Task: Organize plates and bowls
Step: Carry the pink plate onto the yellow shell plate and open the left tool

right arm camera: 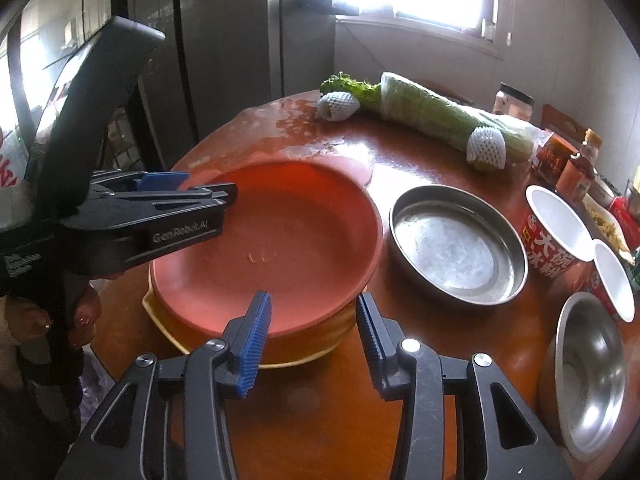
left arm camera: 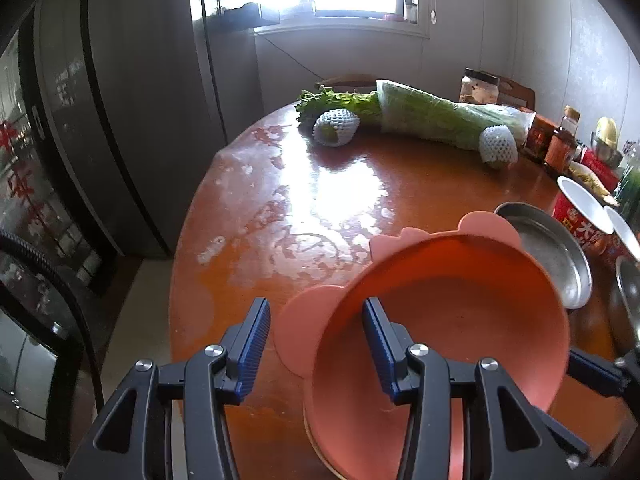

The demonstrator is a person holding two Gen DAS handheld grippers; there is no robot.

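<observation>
A pink bowl with ear-shaped tabs [left arm camera: 460,312] sits on top of a yellowish dish [right arm camera: 224,352] at the near edge of the round wooden table [left arm camera: 320,184]. My left gripper [left arm camera: 316,344] is open, its jaws either side of the bowl's near left rim: one finger is inside the bowl and one is outside. In the right wrist view the same bowl [right arm camera: 280,240] is in the middle, with the left gripper [right arm camera: 224,192] at its left rim. My right gripper [right arm camera: 312,340] is open and empty just before the bowl's near edge.
A shallow steel pan [right arm camera: 456,244] lies right of the pink bowl, and a steel bowl [right arm camera: 588,380] at the near right. Two paper noodle cups [right arm camera: 556,228], bottles, a jar, wrapped greens [right arm camera: 432,116] and netted fruit [right arm camera: 486,148] line the far side. A dark fridge [left arm camera: 120,120] stands to the left.
</observation>
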